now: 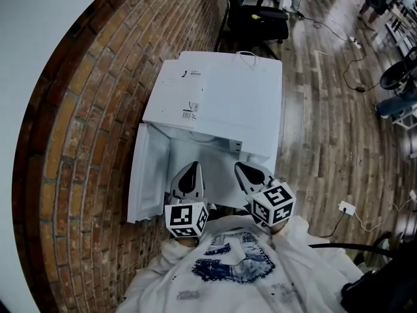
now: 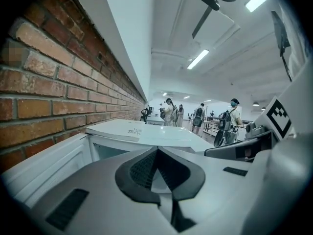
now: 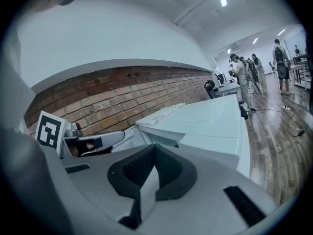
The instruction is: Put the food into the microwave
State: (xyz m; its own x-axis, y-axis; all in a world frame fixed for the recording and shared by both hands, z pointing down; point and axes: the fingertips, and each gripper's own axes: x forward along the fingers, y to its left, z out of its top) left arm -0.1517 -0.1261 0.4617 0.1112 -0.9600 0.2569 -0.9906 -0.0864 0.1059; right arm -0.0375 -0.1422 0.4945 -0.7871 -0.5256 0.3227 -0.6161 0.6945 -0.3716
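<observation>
The jaws of the left gripper point(image 1: 191, 167) and the right gripper point(image 1: 243, 168) are held closed, pad against pad. The white microwave point(image 1: 228, 96) is seen just ahead of both, apart from them, with its door point(image 1: 146, 175) swung open leftward along the brick wall point(image 1: 91, 122).

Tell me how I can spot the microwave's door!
Find the long brick wall; a white microwave stands right against it. Its door is the flat white panel swung open next to the bricks, the only part sticking out from the box.
</observation>
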